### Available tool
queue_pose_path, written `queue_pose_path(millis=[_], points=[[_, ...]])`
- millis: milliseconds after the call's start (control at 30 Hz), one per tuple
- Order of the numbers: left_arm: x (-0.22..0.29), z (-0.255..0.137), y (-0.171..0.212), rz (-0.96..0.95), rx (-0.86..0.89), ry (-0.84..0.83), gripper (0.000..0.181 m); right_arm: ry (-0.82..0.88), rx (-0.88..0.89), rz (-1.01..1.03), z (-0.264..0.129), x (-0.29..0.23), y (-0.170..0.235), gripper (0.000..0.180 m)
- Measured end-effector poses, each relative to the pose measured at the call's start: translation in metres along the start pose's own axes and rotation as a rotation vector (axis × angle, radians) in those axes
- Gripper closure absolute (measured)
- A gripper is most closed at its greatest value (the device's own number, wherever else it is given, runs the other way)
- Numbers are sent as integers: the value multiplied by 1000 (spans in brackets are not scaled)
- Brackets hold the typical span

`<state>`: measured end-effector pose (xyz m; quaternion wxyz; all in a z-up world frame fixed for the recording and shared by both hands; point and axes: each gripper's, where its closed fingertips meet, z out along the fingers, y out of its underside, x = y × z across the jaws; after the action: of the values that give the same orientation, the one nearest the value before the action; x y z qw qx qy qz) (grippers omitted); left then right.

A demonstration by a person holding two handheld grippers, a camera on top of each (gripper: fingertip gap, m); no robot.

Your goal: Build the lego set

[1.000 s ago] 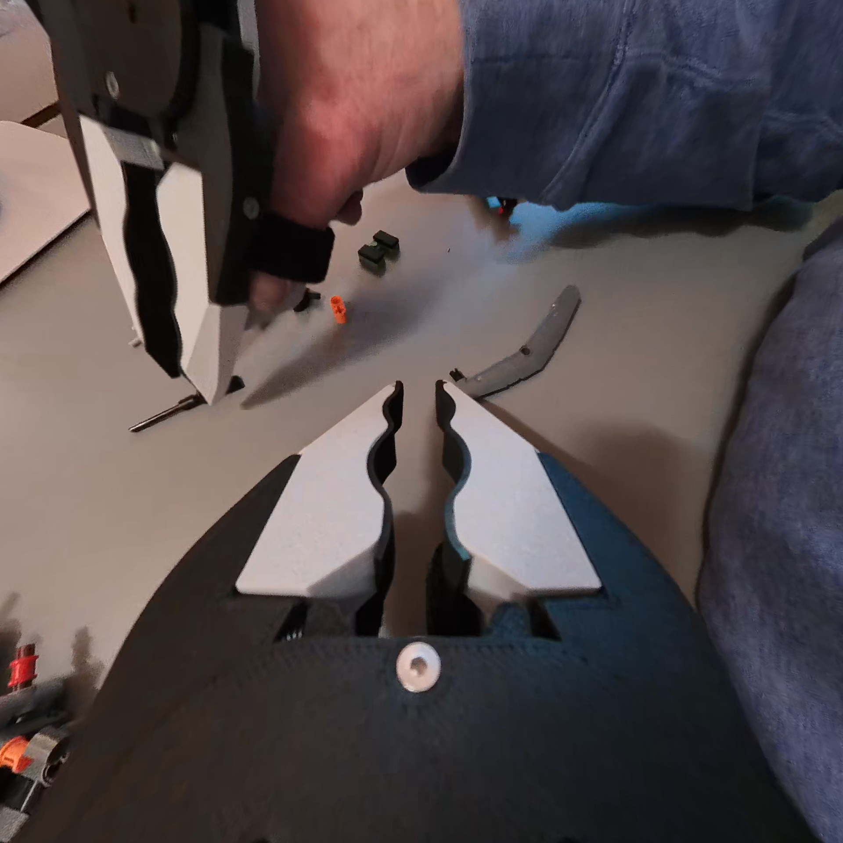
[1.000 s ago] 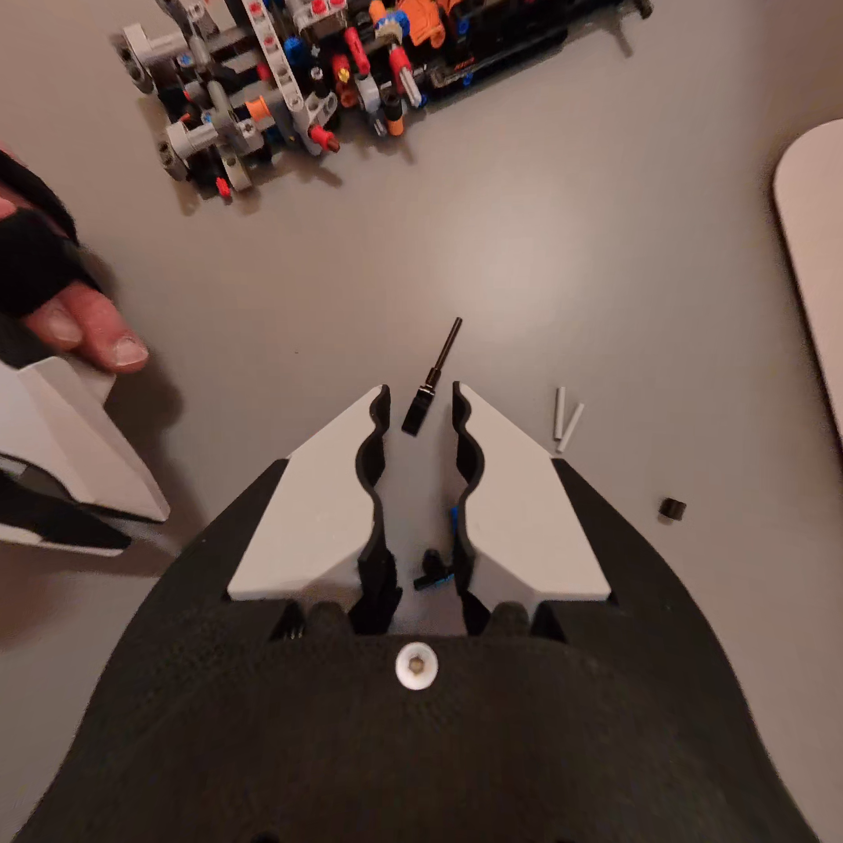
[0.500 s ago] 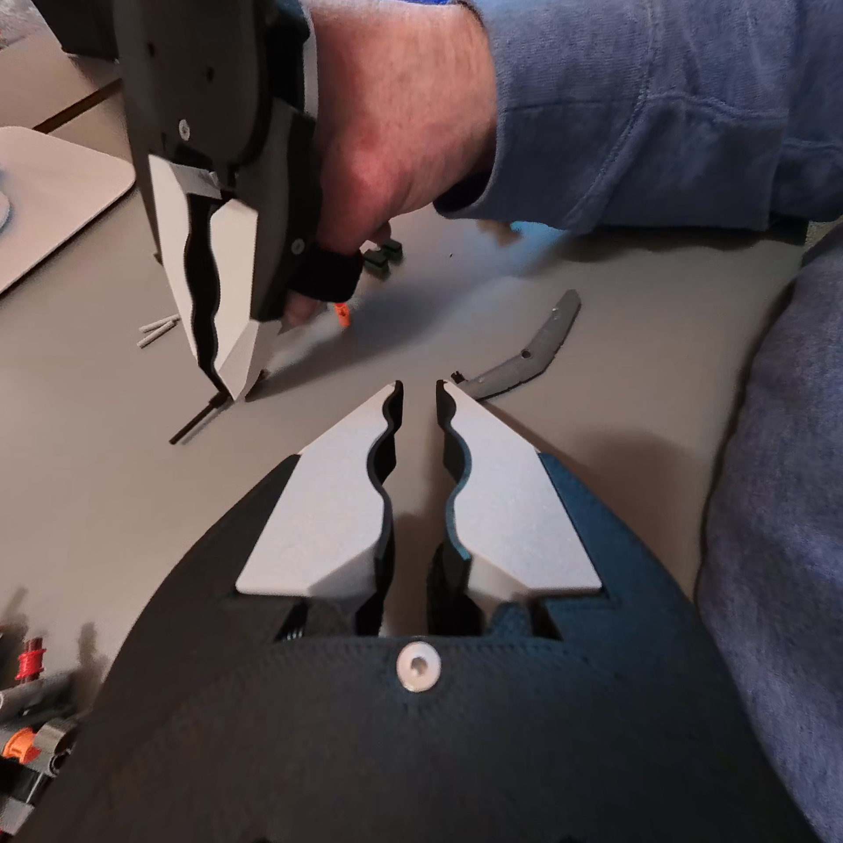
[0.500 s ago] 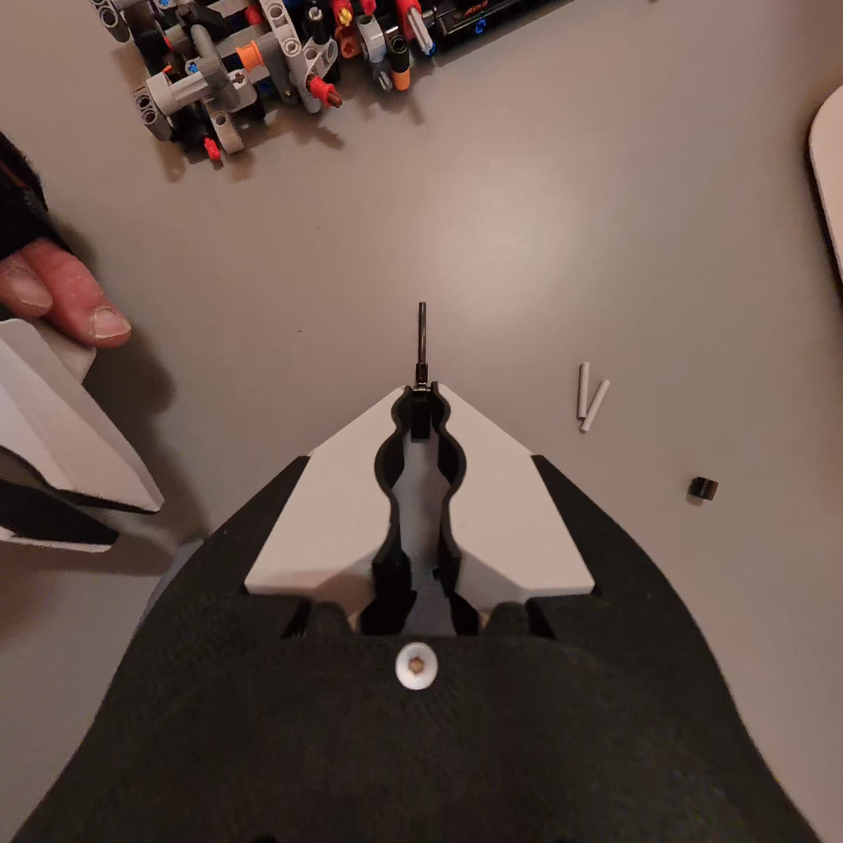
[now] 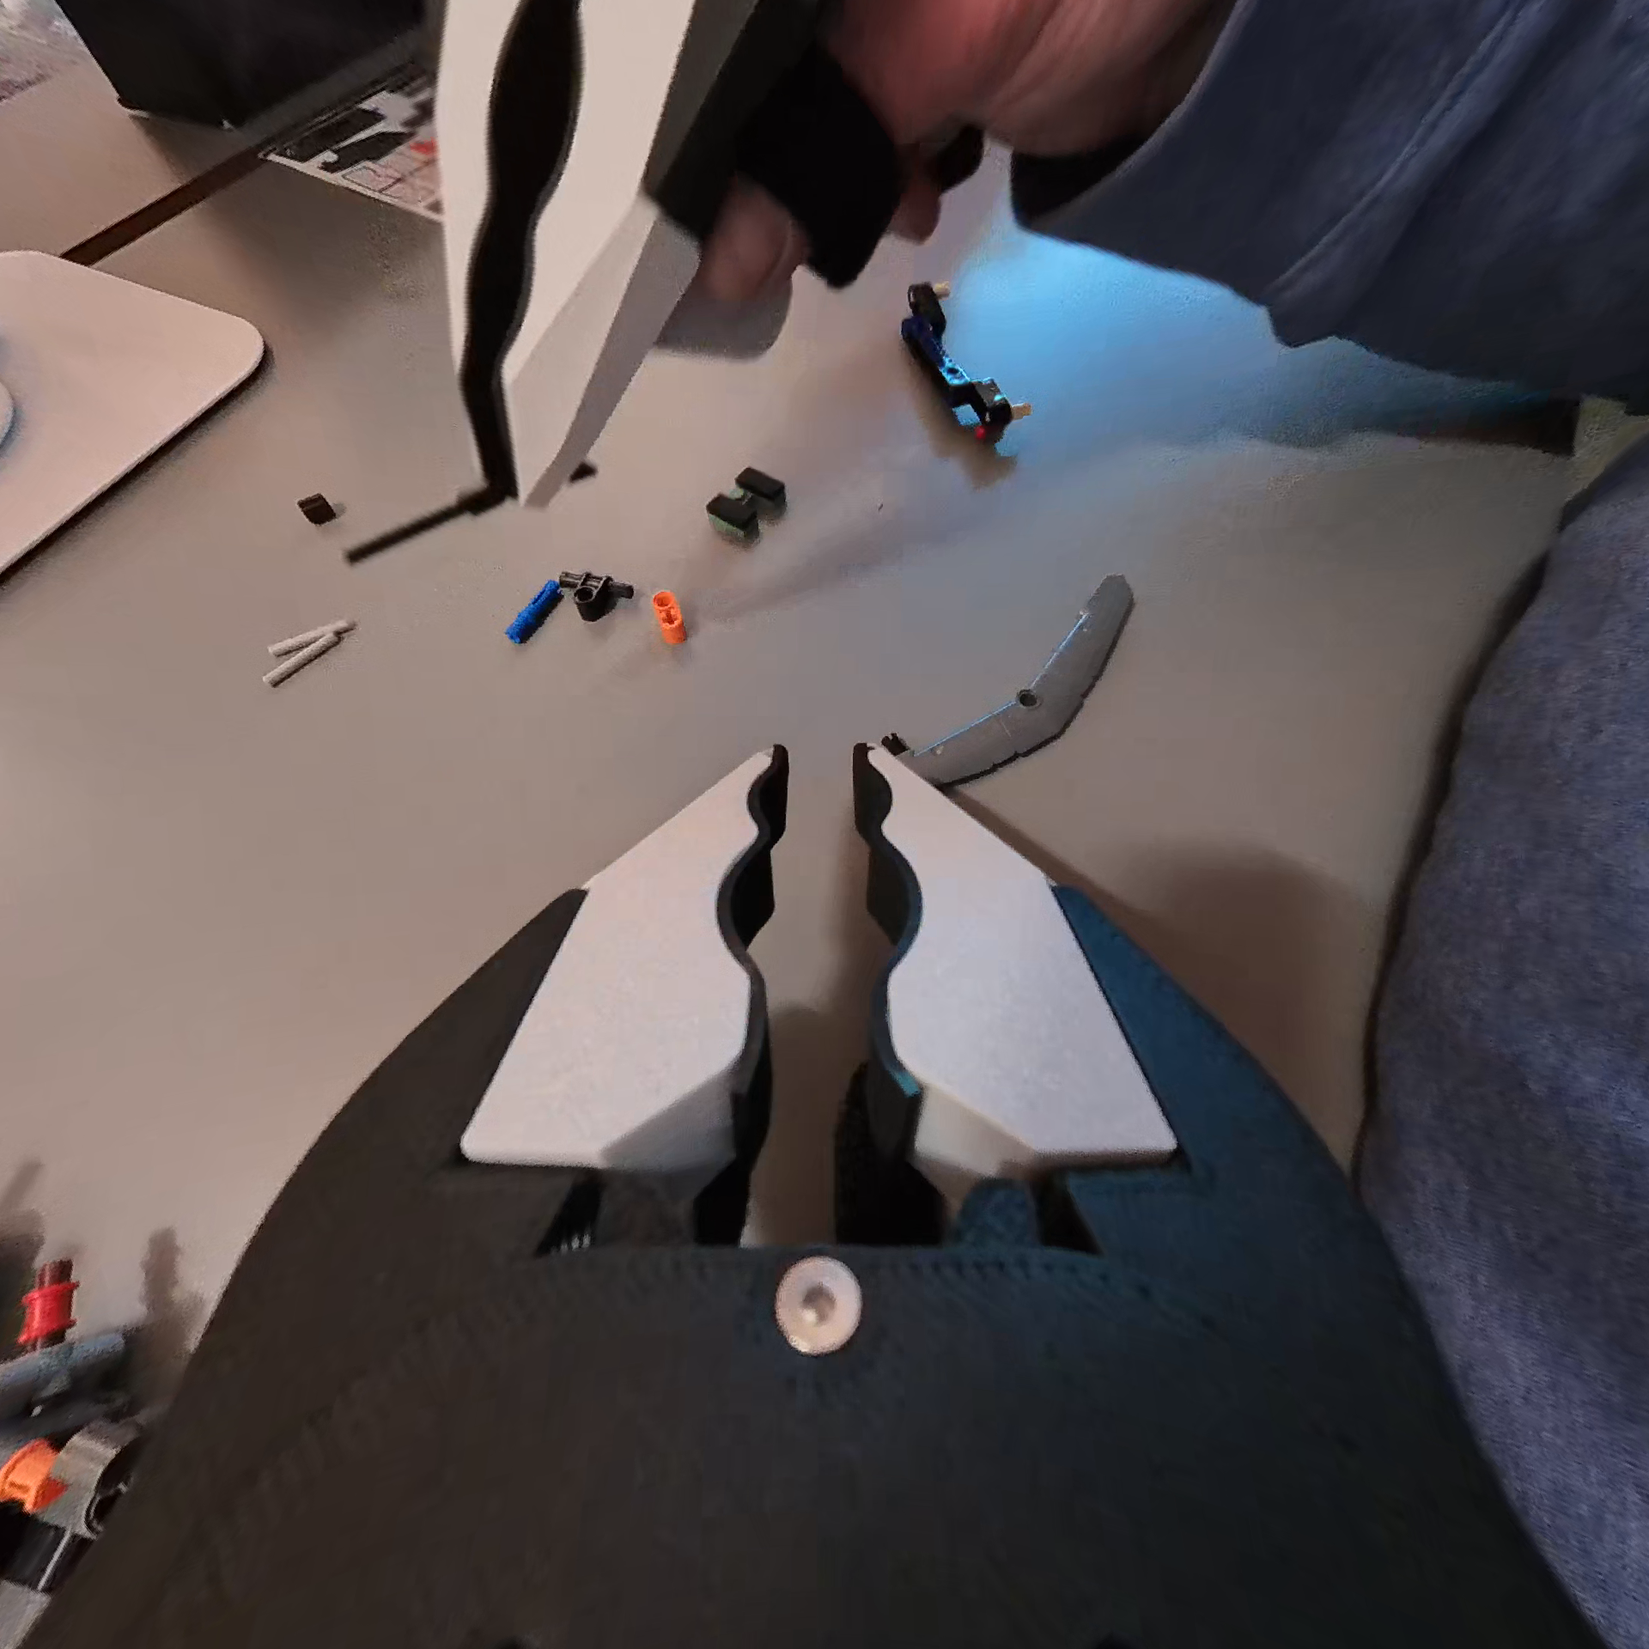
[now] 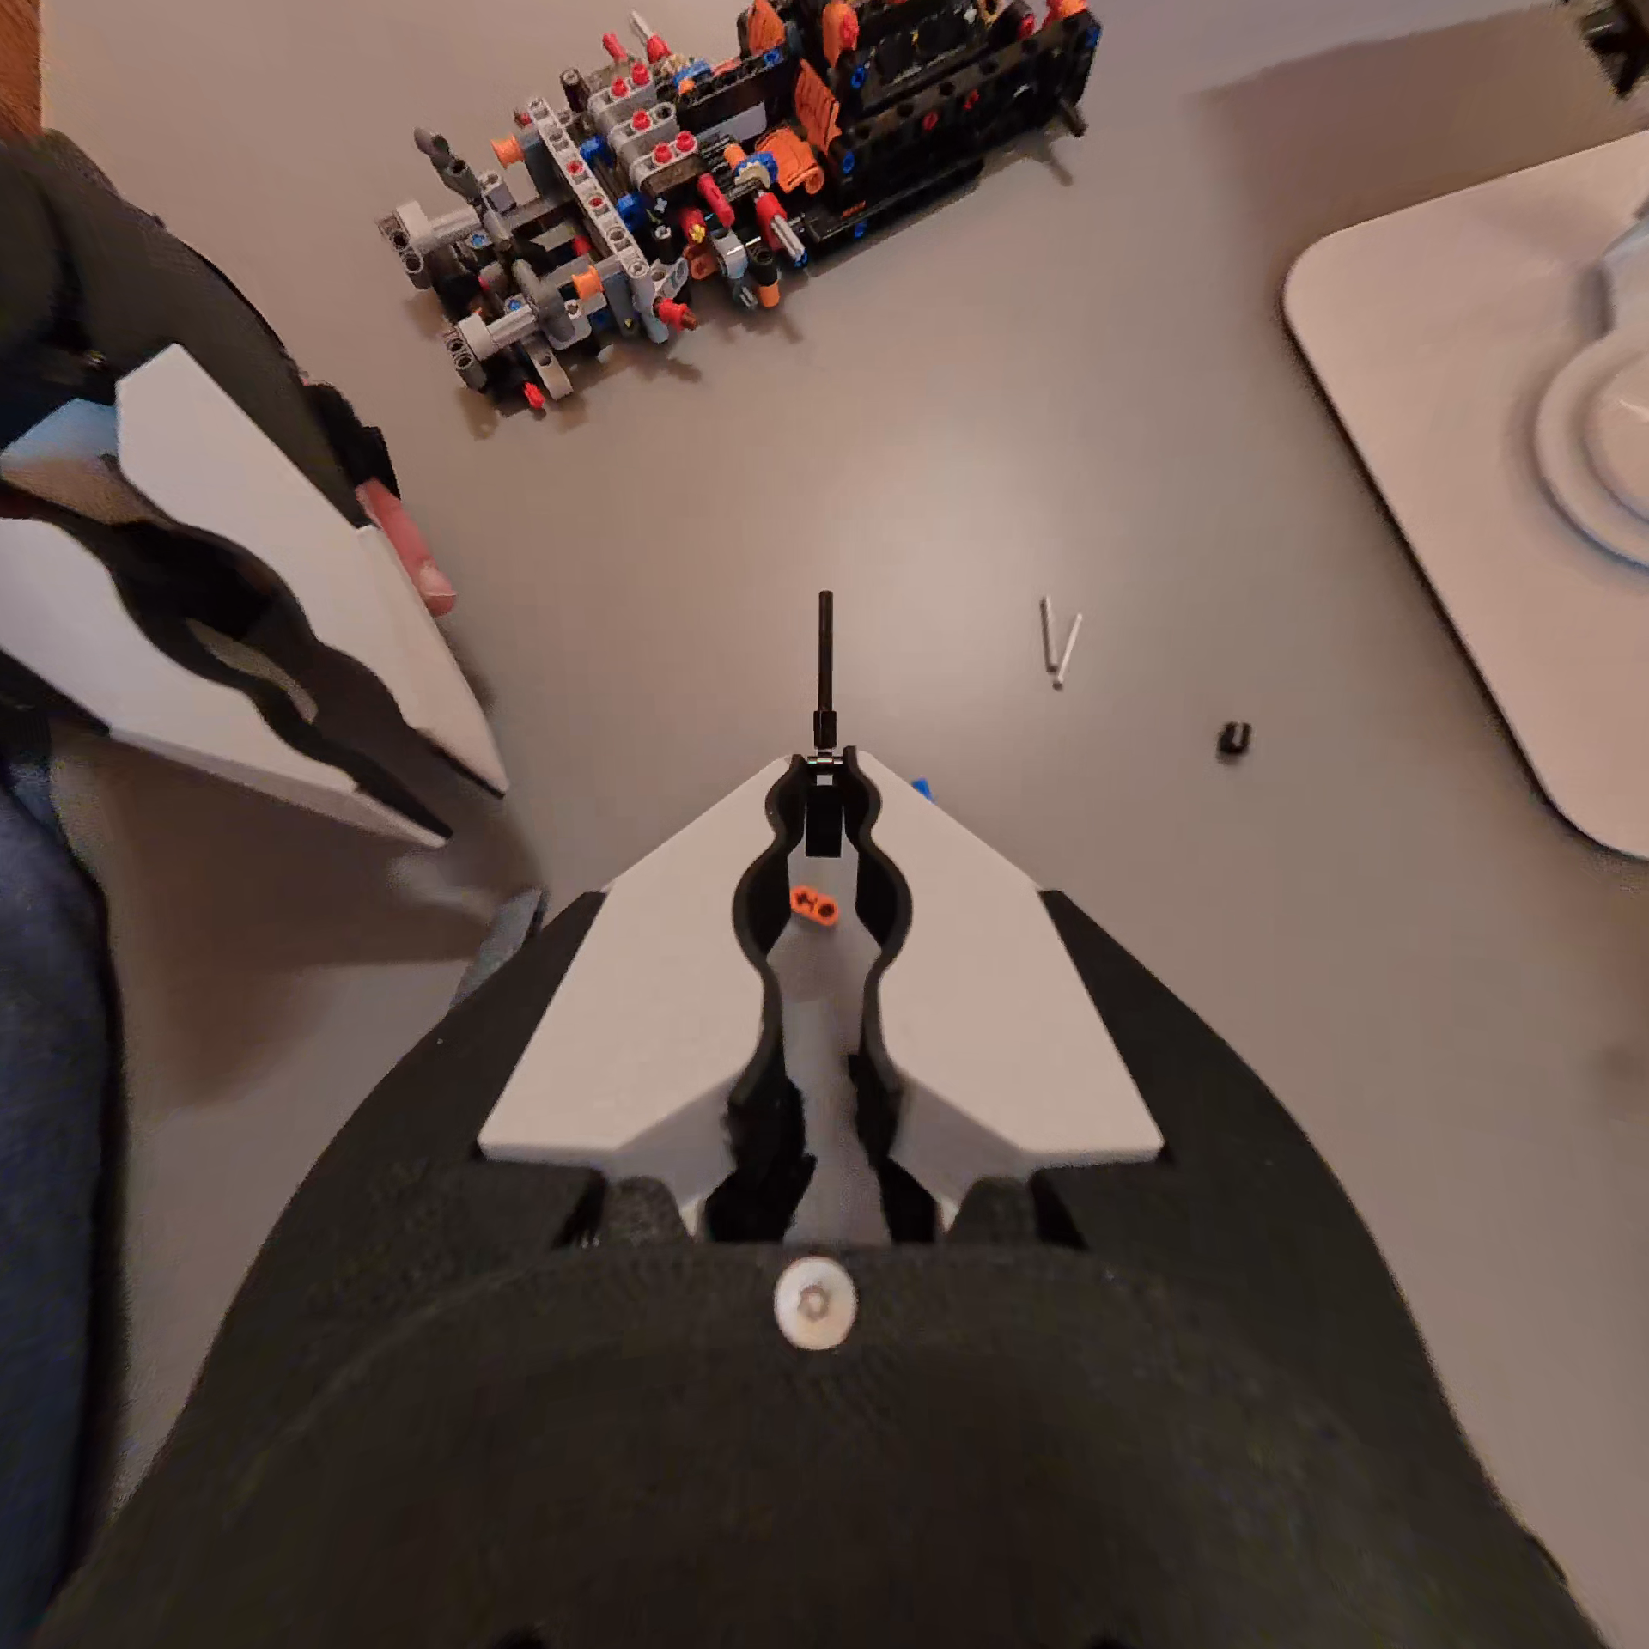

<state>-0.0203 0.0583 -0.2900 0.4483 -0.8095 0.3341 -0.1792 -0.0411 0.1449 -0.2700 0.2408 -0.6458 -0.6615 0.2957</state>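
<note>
My right gripper (image 6: 823,758) is shut on a thin black axle piece (image 6: 824,665) that sticks out past the fingertips, lifted above the table. In the left wrist view the right gripper (image 5: 500,486) hangs at upper left with the axle (image 5: 406,533) slanting from its tips. My left gripper (image 5: 816,758) is open and empty, low over the table next to a curved grey panel (image 5: 1026,705). The part-built model (image 6: 714,196) lies at the far side in the right wrist view. An orange connector (image 5: 667,616) lies on the table and shows between the right fingers (image 6: 814,906).
Loose parts lie on the table: two light grey pins (image 5: 303,650), a blue pin (image 5: 532,611), a black connector (image 5: 593,593), two dark blocks (image 5: 745,504), a small black bush (image 6: 1232,739), a blue-black assembly (image 5: 959,375). A white rounded board (image 6: 1463,428) sits right. The gap from one gripper's tips to the other's is roughly 9 centimeters. From the right gripper's tips to the orange connector (image 5: 667,616) is close to 6 centimeters. My right wrist view (image 6: 807,901) looks at it from another angle. Left tips and right tips are each some 20 centimeters from the part-built model (image 6: 714,196).
My right gripper closed on the black axle piece and lifted it off the table, moving back. My left gripper stayed open and still.
</note>
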Motion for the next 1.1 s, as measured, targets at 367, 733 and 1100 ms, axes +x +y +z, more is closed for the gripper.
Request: queue_pose_path(millis=[367, 733, 1100], points=[[3, 2, 0, -1, -3, 10, 167, 151, 50, 131, -77, 11, 47, 174], [8, 4, -3, 17, -3, 3, 165, 172, 108, 196, -97, -8, 67, 174], [7, 4, -2, 18, -10, 2, 165, 179, 100, 204, -105, -14, 76, 174]])
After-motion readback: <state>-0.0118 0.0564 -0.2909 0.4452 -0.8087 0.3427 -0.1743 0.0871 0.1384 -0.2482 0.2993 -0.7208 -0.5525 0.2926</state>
